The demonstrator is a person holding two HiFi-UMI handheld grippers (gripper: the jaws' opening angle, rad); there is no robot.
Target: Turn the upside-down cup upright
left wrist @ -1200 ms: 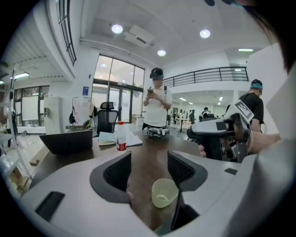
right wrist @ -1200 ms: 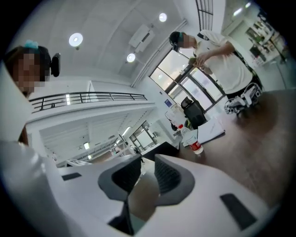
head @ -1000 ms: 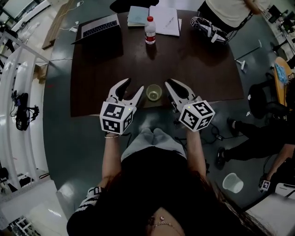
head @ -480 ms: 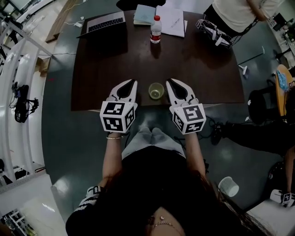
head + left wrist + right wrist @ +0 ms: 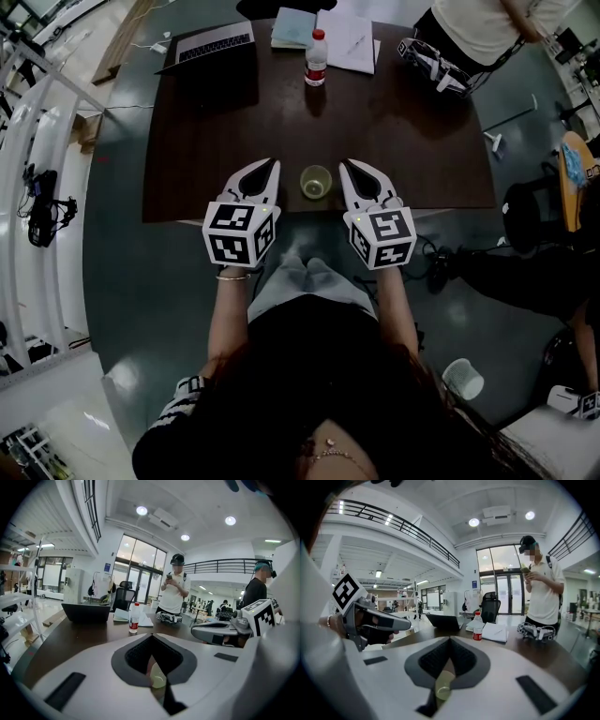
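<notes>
Cup (image 5: 316,183) near front edge of tabletop (image 5: 422,131), mouth apparently up, between left gripper (image 5: 272,165) and right gripper (image 5: 346,166), touching neither. Jaws of both just closed, pressed together, empty. Judged final step; next: confirming upright, withdrawing.

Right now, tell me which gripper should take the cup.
Right, narrowly. The right gripper sits closer beside the cup than the left gripper. Both are shut and empty, so either must open first.
</notes>
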